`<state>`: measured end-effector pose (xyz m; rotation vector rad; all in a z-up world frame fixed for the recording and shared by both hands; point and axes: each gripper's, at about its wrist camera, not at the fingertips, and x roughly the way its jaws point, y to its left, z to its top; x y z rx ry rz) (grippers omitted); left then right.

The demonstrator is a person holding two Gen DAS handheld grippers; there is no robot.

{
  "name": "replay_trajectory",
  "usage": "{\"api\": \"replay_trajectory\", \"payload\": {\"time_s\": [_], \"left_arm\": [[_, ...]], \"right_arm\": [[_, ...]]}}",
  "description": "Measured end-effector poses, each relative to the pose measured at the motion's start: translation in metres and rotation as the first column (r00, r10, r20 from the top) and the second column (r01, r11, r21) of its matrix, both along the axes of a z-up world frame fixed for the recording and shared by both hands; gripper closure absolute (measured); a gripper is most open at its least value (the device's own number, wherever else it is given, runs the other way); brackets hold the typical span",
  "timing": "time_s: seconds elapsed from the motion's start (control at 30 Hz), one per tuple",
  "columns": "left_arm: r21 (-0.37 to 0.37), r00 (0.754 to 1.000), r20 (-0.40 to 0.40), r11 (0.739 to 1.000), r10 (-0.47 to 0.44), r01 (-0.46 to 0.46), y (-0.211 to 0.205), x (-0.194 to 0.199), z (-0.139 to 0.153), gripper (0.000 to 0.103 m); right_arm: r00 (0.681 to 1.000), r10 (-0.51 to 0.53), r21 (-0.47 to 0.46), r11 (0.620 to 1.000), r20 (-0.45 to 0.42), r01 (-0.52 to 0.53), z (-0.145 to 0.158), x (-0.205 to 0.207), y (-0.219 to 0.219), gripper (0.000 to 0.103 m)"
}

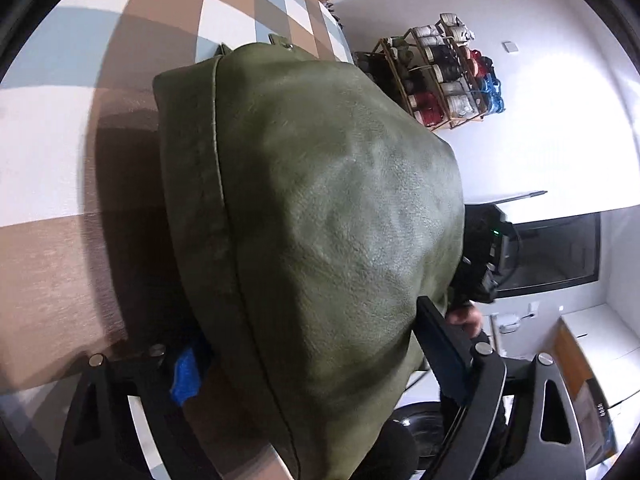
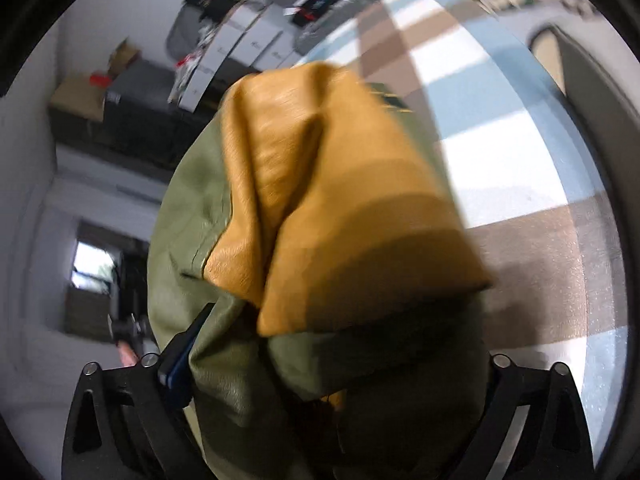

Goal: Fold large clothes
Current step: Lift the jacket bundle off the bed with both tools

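An olive-green leather jacket point(image 1: 320, 200) fills the left wrist view, bunched and raised off the checked tablecloth point(image 1: 60, 160), where it casts a shadow. My left gripper point(image 1: 308, 324) is open. The jacket bulges between its fingers, and most of the right pad point(image 1: 444, 360) is bare. In the right wrist view the same jacket point(image 2: 192, 216) shows its mustard-yellow lining point(image 2: 340, 200), folded outward. My right gripper point(image 2: 344, 324) also stands wide, with the cloth heaped between its fingers. The left finger point(image 2: 180, 360) lies against the green leather, and the right fingertip is hidden under the fabric.
The table point(image 2: 520, 160) has brown, white and blue squares. A shoe rack point(image 1: 440, 72) stands by the white wall. A hand point(image 1: 466, 316) shows behind the jacket. White boxes point(image 2: 240, 40) and clutter sit on dark furniture, with a grey chair back point(image 2: 592, 100) beside the table.
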<state>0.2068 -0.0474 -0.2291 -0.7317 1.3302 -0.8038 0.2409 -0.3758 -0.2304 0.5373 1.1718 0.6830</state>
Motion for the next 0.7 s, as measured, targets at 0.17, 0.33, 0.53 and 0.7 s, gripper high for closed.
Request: {"api": "replay_trajectory", "payload": {"time_s": [0.17, 0.33, 0.53, 0.7], "left_arm": [[0.035, 1.000, 0.023, 0.999, -0.007, 0.007, 0.011, -0.013, 0.009, 0.016], [0.092, 0.999, 0.024, 0.995, -0.041, 0.038, 0.015, -0.013, 0.003, 0.016], [0.153, 0.999, 0.042, 0.988, -0.020, 0.013, 0.015, -0.015, 0.012, 0.015], [0.150, 0.996, 0.085, 0.989, -0.012, -0.001, 0.029, -0.026, 0.032, 0.015]], "right_arm": [[0.998, 0.064, 0.030, 0.997, 0.028, -0.064, 0.014, -0.035, 0.012, 0.018], [0.994, 0.104, 0.061, 0.993, 0.015, -0.105, 0.010, -0.064, 0.033, 0.018], [0.996, 0.086, 0.031, 0.996, -0.007, -0.086, 0.005, -0.056, 0.056, 0.017], [0.995, 0.103, 0.121, 0.988, -0.009, -0.101, 0.024, -0.066, 0.072, 0.022]]}}
